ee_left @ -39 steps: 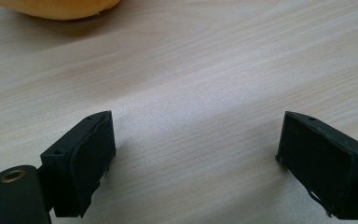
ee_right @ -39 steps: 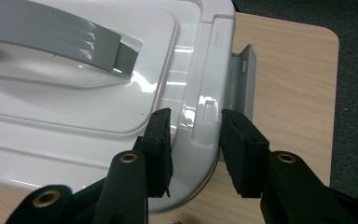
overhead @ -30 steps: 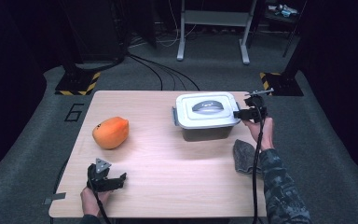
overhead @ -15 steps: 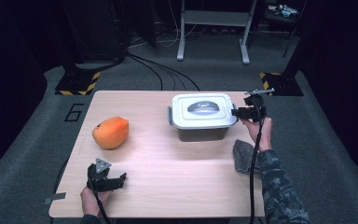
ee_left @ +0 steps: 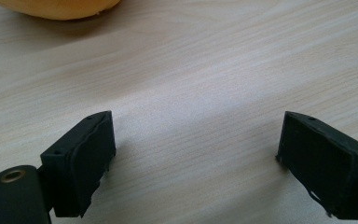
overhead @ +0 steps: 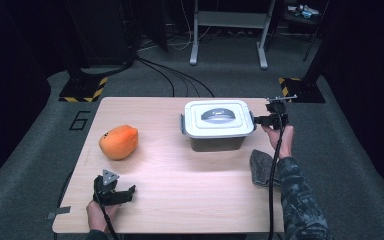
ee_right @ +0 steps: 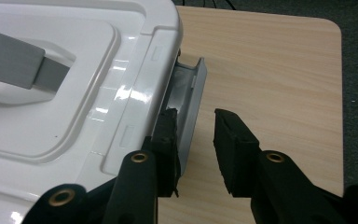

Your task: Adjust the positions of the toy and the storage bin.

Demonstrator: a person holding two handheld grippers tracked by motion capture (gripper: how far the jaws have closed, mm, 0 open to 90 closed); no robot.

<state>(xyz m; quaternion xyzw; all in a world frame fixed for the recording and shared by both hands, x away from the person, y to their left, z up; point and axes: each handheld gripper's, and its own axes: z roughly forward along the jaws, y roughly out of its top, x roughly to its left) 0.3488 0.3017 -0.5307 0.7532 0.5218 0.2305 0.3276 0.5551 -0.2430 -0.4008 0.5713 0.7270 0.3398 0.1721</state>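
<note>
Box with white lid toward far right of bench. Grey side latch between jaws of right gripper, just narrowed, outer pad not yet touching; unclipping likely next. Left gripper idle, jaws wide, near orange fruit.

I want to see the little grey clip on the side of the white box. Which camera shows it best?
The right gripper view: the grey clip stands close up, swung out from the white box, between the right gripper jaws. The high view shows it tiny; the left gripper view shows table.

glossy white plastic lid, matt wood table
</note>
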